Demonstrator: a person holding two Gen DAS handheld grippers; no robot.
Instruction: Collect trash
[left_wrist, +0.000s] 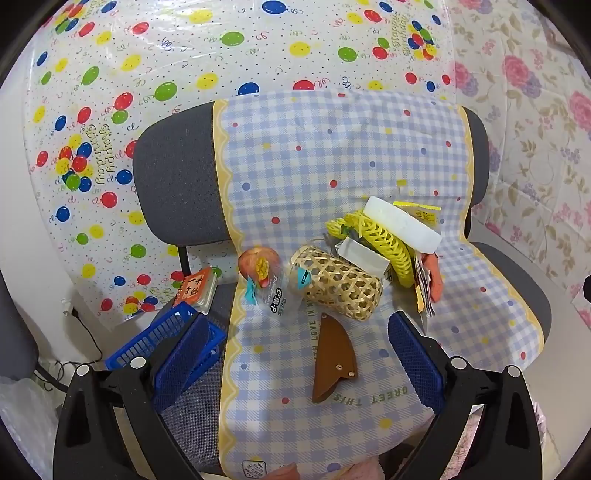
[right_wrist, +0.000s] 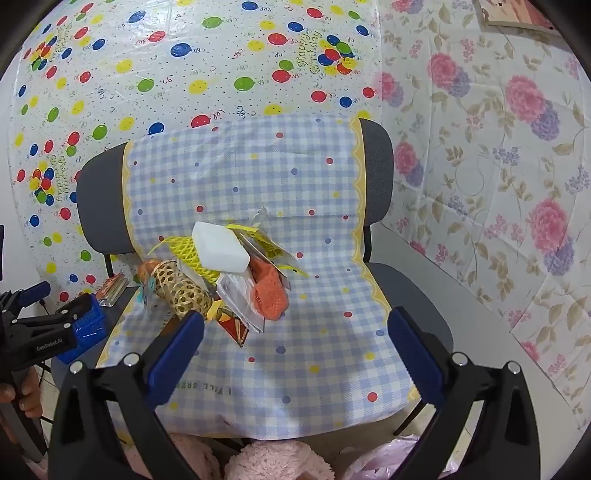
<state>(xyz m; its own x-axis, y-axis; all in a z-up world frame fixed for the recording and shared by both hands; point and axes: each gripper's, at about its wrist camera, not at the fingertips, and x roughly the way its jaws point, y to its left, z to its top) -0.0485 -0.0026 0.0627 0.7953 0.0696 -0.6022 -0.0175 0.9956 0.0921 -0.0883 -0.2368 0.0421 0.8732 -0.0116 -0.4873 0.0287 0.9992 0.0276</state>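
Note:
A pile lies on the checked cloth (left_wrist: 332, 155) over a grey chair: a white foam block (left_wrist: 402, 223), yellow foam netting (left_wrist: 384, 240), a woven bamboo tube (left_wrist: 338, 282), an apple in a clear wrapper (left_wrist: 258, 264), foil and paper wrappers (left_wrist: 424, 280), an orange cloth (right_wrist: 267, 290) and a brown leather sheath (left_wrist: 332, 360). My left gripper (left_wrist: 299, 354) is open and empty, above the sheath. My right gripper (right_wrist: 295, 354) is open and empty, over bare cloth right of the pile (right_wrist: 221, 266). The left gripper also shows in the right wrist view (right_wrist: 55, 314).
A blue plastic basket (left_wrist: 170, 336) sits on the chair seat left of the cloth, with an orange packet (left_wrist: 195, 290) behind it. Balloon-print (left_wrist: 147, 55) and floral (right_wrist: 498, 166) sheets hang behind. Pink fluffy fabric (right_wrist: 273, 461) and a pink bag (right_wrist: 388, 458) lie near the front edge.

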